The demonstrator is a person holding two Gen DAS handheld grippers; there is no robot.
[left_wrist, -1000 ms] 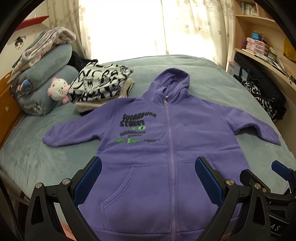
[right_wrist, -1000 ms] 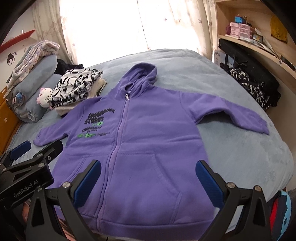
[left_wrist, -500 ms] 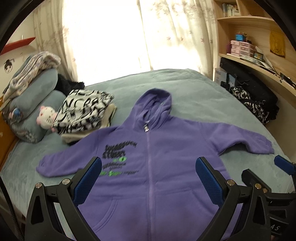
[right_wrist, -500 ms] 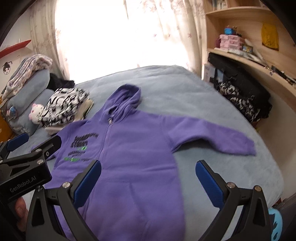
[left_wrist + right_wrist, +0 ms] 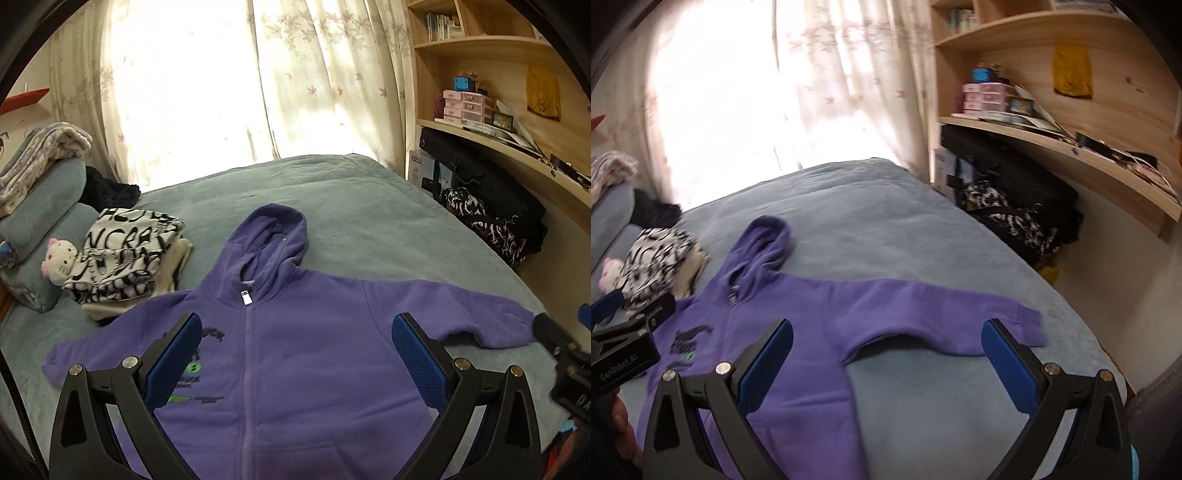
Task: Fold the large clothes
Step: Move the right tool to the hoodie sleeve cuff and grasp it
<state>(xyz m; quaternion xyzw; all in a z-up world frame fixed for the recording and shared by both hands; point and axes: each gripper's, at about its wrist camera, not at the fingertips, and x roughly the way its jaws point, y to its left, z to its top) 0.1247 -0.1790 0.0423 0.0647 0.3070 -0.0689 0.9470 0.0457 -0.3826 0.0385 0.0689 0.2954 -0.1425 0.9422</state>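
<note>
A purple zip hoodie [image 5: 295,350] lies flat, front up, on the grey-blue bed [image 5: 351,206], hood away from me and both sleeves spread out. It also shows in the right wrist view [image 5: 798,332], its right sleeve [image 5: 960,314] reaching toward the bed's right edge. My left gripper [image 5: 295,354] is open and empty above the hoodie's chest. My right gripper [image 5: 886,358] is open and empty above the hoodie's right armpit and sleeve.
A stack of folded black-and-white clothes [image 5: 125,258], a plush toy [image 5: 59,258] and rolled pillows [image 5: 40,206] sit at the left. Dark bags [image 5: 491,218] stand between the bed's right side and the wooden shelves [image 5: 498,147]. Curtains [image 5: 221,92] hang behind.
Both grippers have tilted up and pulled back, so the hoodie sits lower in view. The right gripper has also swung right toward the right sleeve. Both stay open.
</note>
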